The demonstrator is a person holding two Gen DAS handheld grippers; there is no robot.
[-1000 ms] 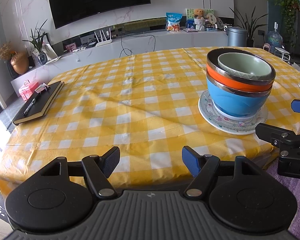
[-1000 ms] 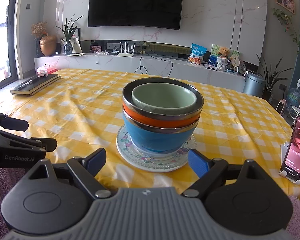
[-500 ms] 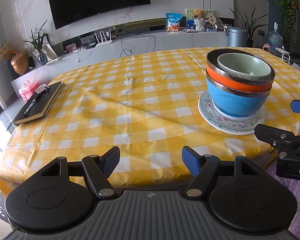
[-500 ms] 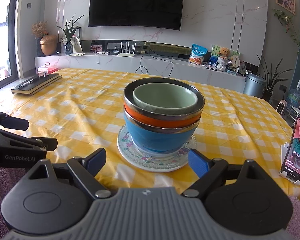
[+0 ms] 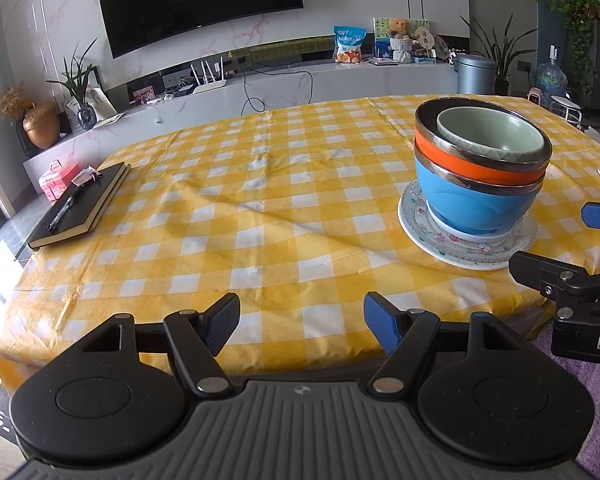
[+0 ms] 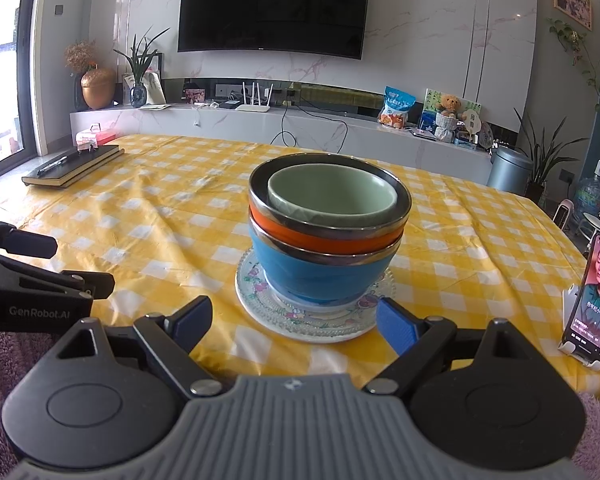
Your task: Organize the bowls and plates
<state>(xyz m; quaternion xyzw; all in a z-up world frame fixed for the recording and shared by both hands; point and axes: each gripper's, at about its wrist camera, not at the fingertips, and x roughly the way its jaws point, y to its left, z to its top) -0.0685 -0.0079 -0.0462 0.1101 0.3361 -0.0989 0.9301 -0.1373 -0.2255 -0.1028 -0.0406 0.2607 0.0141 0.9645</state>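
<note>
Right wrist view: right claw (image 6: 294, 322) spread apart and empty, just short of the plate (image 6: 260, 312) carrying the stacked bowls (image 6: 326, 240) on the counter (image 6: 140, 216). Left claw (image 5: 300, 322) likewise apart, empty.

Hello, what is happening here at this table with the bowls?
A person holds a two-finger gripper in each hand at the near edge of a table with a yellow checked cloth. The left gripper and right gripper are both open and hold nothing. Ahead of the right gripper, a green bowl sits nested in an orange bowl, which sits in a blue bowl, on a flowered plate. Nothing is touched yet.
</note>
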